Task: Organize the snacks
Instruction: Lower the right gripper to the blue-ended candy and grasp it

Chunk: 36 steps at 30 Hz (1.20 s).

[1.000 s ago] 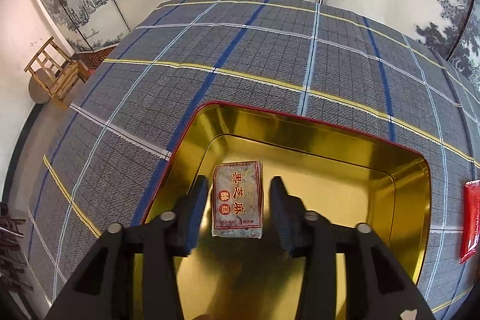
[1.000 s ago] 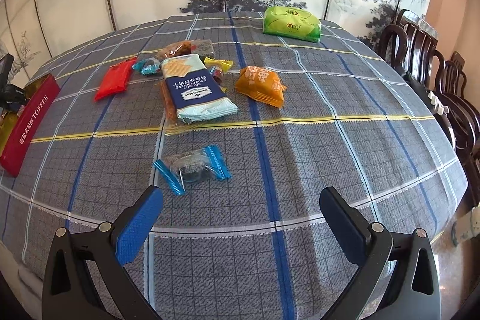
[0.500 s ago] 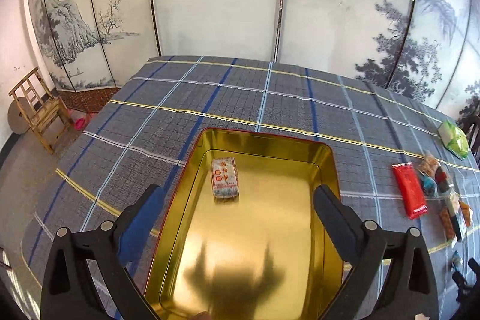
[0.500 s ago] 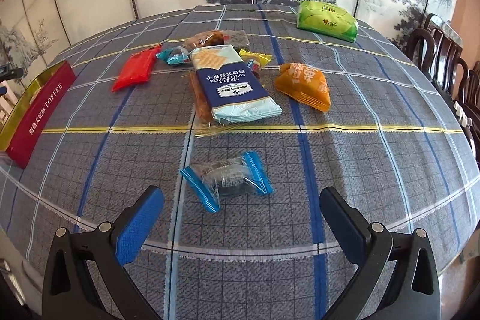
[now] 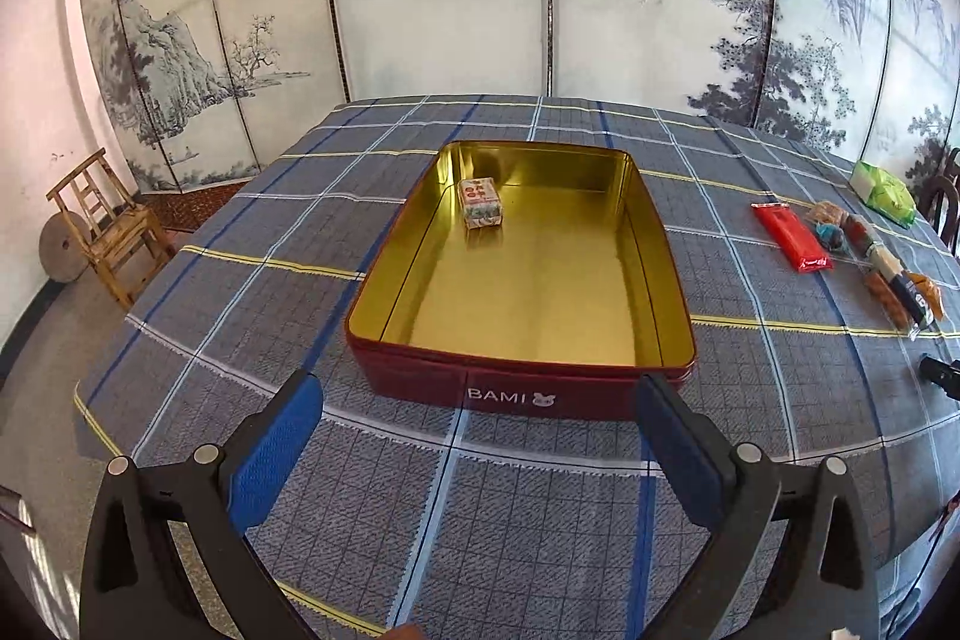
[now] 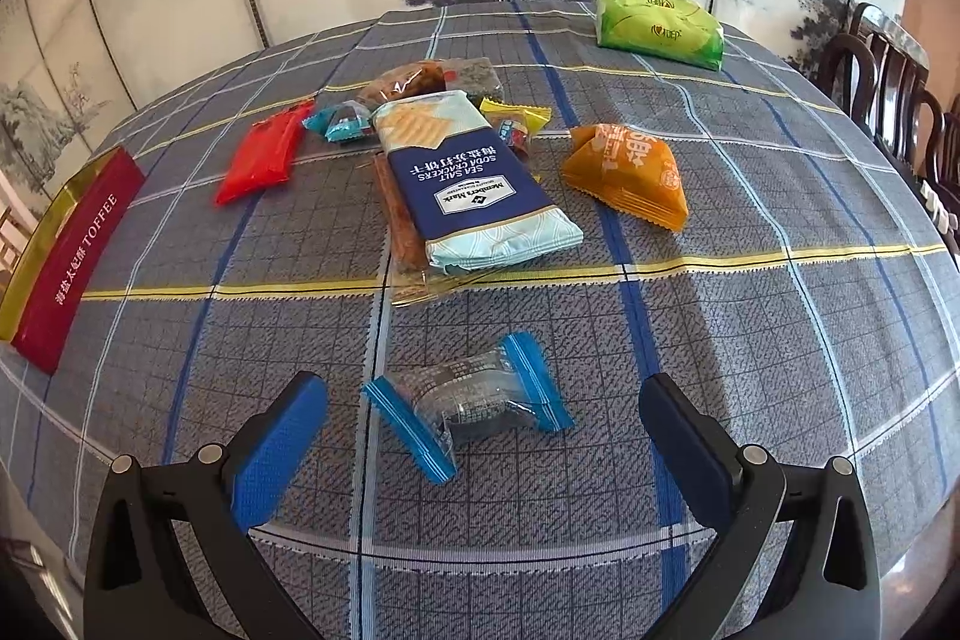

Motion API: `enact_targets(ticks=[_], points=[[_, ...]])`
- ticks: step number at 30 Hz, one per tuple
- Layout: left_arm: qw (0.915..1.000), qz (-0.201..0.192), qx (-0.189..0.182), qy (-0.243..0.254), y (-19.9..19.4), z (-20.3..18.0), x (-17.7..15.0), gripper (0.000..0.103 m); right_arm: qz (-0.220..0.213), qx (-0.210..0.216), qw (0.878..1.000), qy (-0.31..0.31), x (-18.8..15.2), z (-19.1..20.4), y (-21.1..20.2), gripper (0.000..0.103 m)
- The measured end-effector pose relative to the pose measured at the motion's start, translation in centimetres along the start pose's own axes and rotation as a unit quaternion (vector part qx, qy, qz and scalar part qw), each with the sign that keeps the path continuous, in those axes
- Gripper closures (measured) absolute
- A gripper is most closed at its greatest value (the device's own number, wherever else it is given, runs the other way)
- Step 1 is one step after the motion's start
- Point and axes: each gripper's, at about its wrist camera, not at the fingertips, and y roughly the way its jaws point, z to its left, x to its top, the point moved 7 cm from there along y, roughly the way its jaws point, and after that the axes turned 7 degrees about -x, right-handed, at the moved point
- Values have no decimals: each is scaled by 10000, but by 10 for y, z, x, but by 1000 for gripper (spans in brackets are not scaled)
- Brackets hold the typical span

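Both the left gripper [image 5: 477, 418] and right gripper [image 6: 483, 427] gape empty; a blue-ended candy [image 6: 471, 400] lies between the right's fingers; cracker packet [image 6: 474, 178] and orange pouch [image 6: 627, 175] crowd mid-bench beyond.

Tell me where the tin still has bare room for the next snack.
Nearly all of the gold tin floor is free: only one small wrapped snack sits in its far-left corner. It is crowded around the cracker pack, where wrappers overlap.
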Motion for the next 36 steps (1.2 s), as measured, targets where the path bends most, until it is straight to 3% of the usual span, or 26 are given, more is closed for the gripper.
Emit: enact_targets(ticks=[6,11,14,16,19,27,36], points=[[9998,-27,-30,-171,-1,2,-3,1,-1,-38,10000,-36,-1,1,6,1],[9998,-26,-20,-175,0,1,-3,1,-23,-146,9996,-242,-2,6,8,10],[9997,24,38,-256,3,4,-5,1,-115,-142,9995,-274,0,8,7,21],[9994,34,-25,-350,3,5,-6,1,-180,-116,9992,-336,2,11,5,35],[9994,87,61,-334,5,6,-9,1,-216,-93,9990,-392,5,15,4,47],[9993,168,91,-319,7,7,-14,1,-256,-70,9989,-392,4,17,4,54],[9992,214,101,-310,9,7,-17,1,-228,67,9995,-206,6,10,-4,71]])
